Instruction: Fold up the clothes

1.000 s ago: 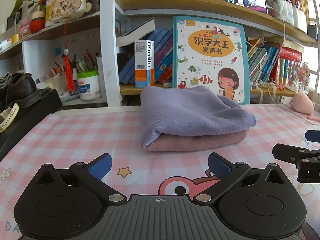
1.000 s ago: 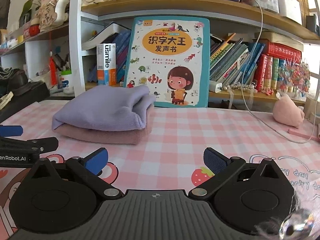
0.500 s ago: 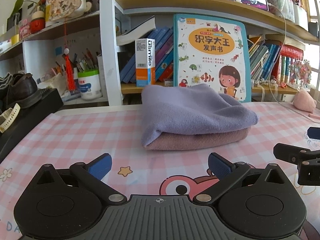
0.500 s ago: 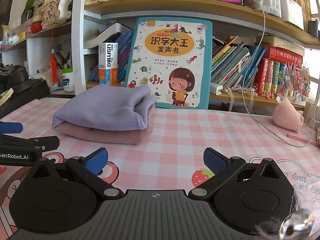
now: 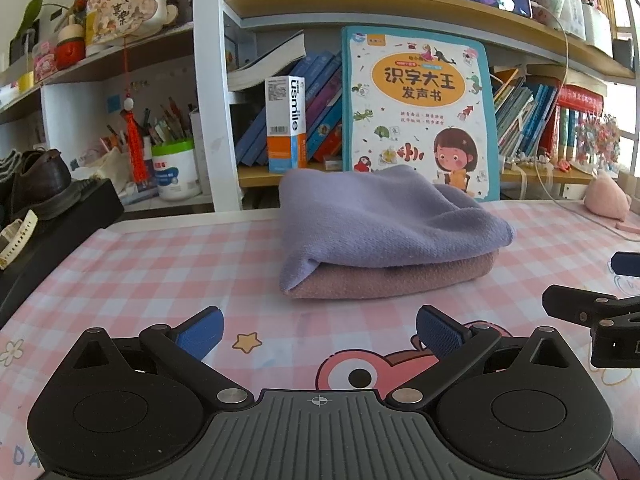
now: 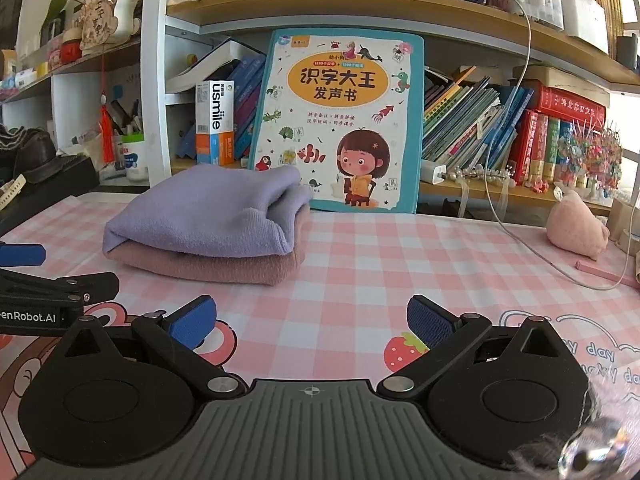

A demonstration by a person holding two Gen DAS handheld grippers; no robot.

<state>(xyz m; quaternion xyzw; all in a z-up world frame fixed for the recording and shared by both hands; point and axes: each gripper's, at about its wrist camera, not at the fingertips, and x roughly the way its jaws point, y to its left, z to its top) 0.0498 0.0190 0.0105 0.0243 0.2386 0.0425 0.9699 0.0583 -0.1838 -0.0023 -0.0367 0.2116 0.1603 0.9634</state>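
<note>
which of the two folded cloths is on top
The purple cloth is on top; the pink cloth lies flat under it on the table.

Crowded bookshelves (image 5: 420, 4) behind pink-checked table (image 5: 160, 264)

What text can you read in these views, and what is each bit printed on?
"usmile": white-and-orange upright box on the shelf.
"识字大王 发声书": teal-edged children's picture book.
"enRobot.AI" (cut off): left gripper, seen from the right wrist.
"y day": pink checked table mat.
Book spines, hanging plaque: too blurred.
</note>
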